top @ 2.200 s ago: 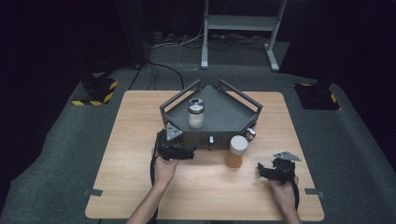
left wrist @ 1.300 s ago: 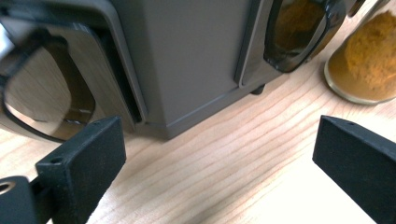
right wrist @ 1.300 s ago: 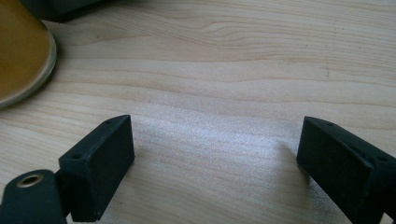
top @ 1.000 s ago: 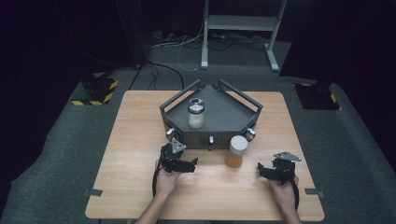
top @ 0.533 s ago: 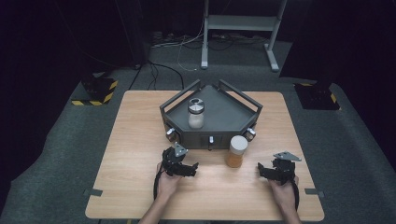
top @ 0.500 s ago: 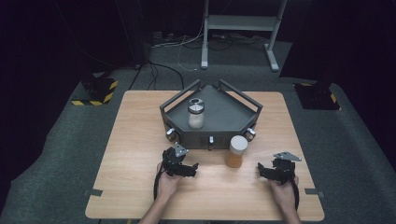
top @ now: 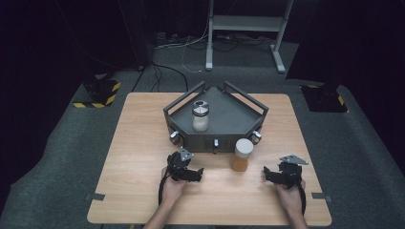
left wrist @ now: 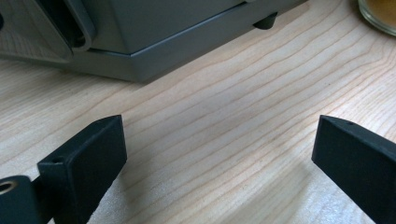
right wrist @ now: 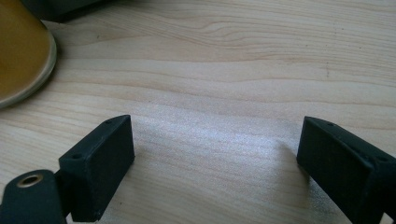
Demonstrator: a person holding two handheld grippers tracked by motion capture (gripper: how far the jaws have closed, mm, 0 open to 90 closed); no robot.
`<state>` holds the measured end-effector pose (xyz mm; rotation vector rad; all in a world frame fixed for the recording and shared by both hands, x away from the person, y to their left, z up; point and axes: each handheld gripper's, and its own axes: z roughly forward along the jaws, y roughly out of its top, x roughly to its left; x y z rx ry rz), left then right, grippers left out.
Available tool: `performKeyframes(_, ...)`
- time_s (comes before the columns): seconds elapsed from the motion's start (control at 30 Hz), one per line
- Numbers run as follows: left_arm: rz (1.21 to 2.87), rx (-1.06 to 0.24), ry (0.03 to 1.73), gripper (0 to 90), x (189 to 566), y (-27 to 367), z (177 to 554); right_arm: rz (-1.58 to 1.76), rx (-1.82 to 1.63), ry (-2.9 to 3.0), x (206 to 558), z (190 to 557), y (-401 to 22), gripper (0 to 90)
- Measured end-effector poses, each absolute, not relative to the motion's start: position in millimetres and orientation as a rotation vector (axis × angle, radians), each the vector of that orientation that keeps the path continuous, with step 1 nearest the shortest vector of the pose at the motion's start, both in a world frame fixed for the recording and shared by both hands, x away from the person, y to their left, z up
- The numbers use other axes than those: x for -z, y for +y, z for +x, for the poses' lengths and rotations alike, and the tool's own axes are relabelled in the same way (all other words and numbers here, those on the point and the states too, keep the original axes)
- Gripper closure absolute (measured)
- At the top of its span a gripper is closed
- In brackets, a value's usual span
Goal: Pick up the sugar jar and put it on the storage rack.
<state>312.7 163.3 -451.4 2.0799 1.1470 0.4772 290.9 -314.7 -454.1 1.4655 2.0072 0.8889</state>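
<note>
— Two jars on the table (top: 143, 143), right? Where does each stand?

— One, the amber jar (top: 241, 154) with a pale lid, stands upright on the bare wood just in front of the grey tray (top: 239, 117), near its front right corner. The other, a clear jar (top: 200, 116) with a silvery lid and pale contents, stands upright inside the tray, toward its left front.

— And the grippers?

— The left gripper (top: 197, 174) rests low over the wood to the left of the amber jar, in front of the tray's front wall. From the left gripper view its jaws are spread wide, with bare wood between them; the tray's grey base (left wrist: 154, 51) fills the top and the amber jar's bottom edge (left wrist: 379, 16) peeks in at the upper right corner.

— Is it touching the jar?

— No, clearly apart from it.

— The right gripper (top: 268, 174)?

— It sits to the right of the amber jar, near it but not touching, held by the person's right hand (top: 291, 193). Its jaws point toward the jar's side of the table and stand wide apart around plain wood. In the right gripper view the amber jar (right wrist: 21, 51) shows at the upper left, beyond the left jaw.

— Anything behind the table?

— A metal stand (top: 243, 28) and cables (top: 186, 47) on the dark floor.
</note>
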Motion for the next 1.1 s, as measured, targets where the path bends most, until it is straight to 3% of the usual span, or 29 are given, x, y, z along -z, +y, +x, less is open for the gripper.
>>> performKeyframes(1.1, 2.098, -0.504, 1.148, 2.6, 451.9, 156.3, 311.9, 1.467, -0.893, 2.01, 454.1, 291.3, -315.6, 10.8)
